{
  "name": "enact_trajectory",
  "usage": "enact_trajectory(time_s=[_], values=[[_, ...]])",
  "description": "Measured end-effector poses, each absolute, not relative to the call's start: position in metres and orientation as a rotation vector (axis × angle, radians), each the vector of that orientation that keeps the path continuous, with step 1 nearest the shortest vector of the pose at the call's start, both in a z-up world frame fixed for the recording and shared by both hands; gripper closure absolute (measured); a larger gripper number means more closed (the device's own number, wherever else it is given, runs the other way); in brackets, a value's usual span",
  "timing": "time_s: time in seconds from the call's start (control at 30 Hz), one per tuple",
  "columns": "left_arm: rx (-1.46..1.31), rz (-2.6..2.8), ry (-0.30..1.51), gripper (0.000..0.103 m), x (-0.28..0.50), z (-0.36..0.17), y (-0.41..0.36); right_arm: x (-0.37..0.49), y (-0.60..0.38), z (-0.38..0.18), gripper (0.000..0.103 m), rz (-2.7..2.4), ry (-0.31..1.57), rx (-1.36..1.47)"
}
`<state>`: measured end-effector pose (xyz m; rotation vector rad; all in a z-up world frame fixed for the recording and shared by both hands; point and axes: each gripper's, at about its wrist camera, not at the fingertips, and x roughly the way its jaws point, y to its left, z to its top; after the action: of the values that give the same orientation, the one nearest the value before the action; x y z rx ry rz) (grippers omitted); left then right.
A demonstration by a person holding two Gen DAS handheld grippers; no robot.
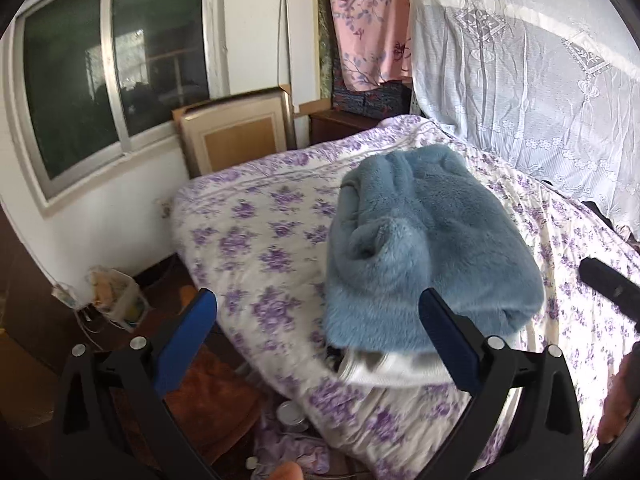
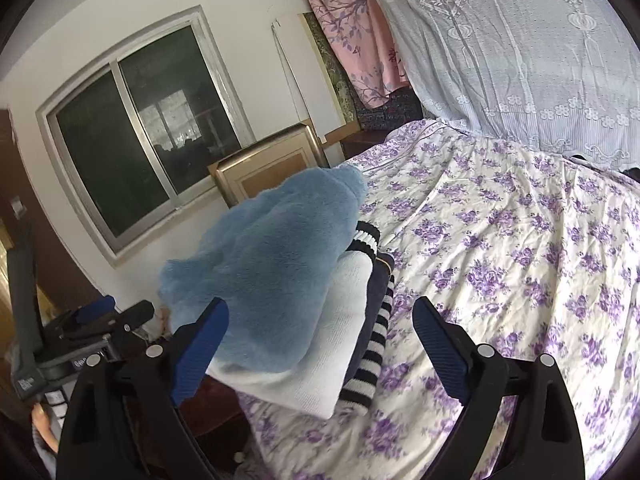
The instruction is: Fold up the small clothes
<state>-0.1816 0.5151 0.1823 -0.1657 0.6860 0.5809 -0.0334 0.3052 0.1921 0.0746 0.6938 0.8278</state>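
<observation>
A folded blue fleece garment [image 1: 432,232] [image 2: 272,264] tops a small stack near the bed's left edge. Under it lie a folded white garment [image 2: 320,360] [image 1: 400,372], a dark navy piece [image 2: 376,280] and a black-and-white striped piece [image 2: 372,344]. My left gripper [image 1: 316,304] is open just short of the stack, its pads holding nothing. My right gripper [image 2: 320,308] is also open, its jaws standing wide in front of the stack's near end without pressing on it. The left gripper's body [image 2: 100,320] shows at the left of the right wrist view.
The bed has a purple-flowered sheet [image 1: 260,240] [image 2: 500,260]. A lace cover [image 1: 520,80] is draped at the back right and a pink floral cloth [image 1: 368,20] hangs behind. A window [image 1: 100,80] and a framed board [image 1: 236,136] stand beyond the bed. Clutter [image 1: 120,300] lies on the floor at left.
</observation>
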Motion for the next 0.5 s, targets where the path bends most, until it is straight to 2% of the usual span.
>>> enact_trajectory(time_s=[0.13, 0.5], values=[[-0.115, 0.596, 0.660, 0.004, -0.199, 0.197, 0.500, -0.063, 0.295, 0.216, 0.004, 0.842, 0.643, 0.061], [0.003, 0.666, 0.585, 0.004, -0.238, 0.227, 0.465, -0.127, 0.298, 0.259, 0.003, 0.820, 0.583, -0.034]])
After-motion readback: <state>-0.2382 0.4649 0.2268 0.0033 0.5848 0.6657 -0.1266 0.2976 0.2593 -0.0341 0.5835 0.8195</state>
